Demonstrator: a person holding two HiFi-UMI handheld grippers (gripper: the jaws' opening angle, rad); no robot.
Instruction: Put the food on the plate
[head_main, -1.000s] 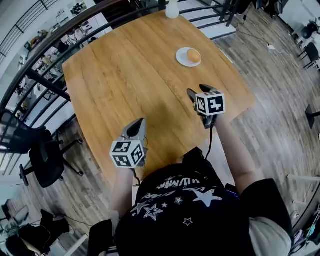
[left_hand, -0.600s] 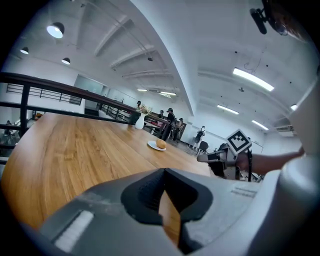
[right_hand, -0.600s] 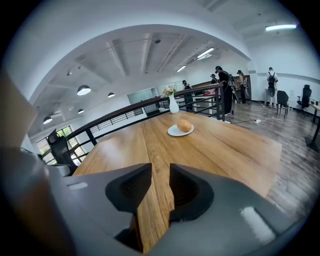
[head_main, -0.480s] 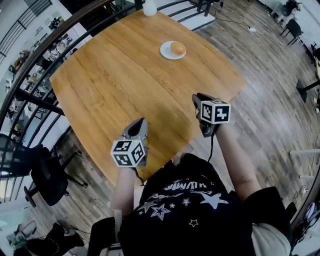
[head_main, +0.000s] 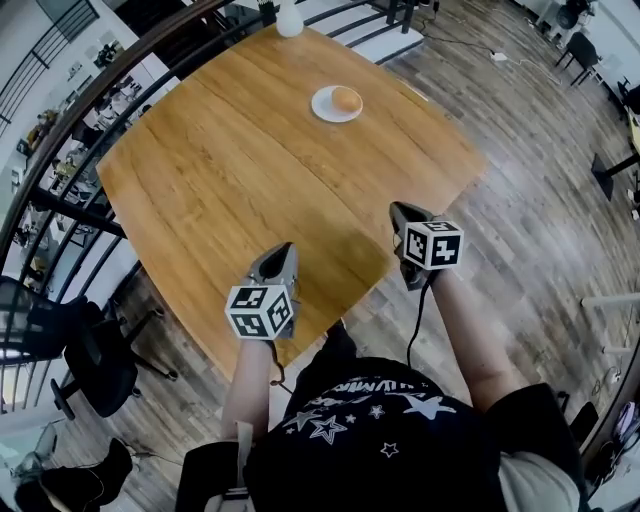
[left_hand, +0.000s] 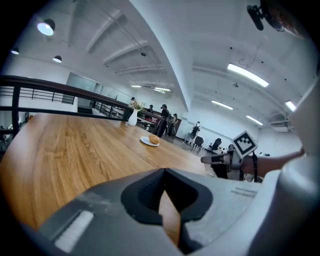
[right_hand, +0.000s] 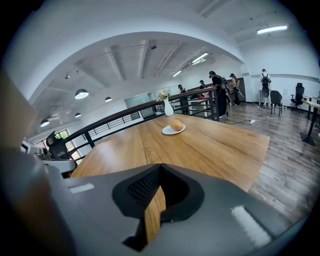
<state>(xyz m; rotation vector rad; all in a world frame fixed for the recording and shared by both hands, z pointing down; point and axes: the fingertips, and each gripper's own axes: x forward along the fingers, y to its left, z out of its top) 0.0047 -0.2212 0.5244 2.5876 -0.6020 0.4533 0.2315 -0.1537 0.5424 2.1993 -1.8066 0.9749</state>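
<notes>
While bun tops plate, left gripper is shut, right gripper just closed, empty

we see a broad wooden table, its top a warm honey colour with the grain running lengthwise and the corners rounded. it stands on a floor of grey-brown planks. taking the middle of the tabletop in the head view as our centre, a small round white plate lies flat on the wood at about 1 o'clock, set in from the edges. at 12 o'clock, close to the far edge, a white vase stands upright; in the right gripper view we make out flowers in its neck. plate and vase sit well apart, with plain wood between them.
</notes>
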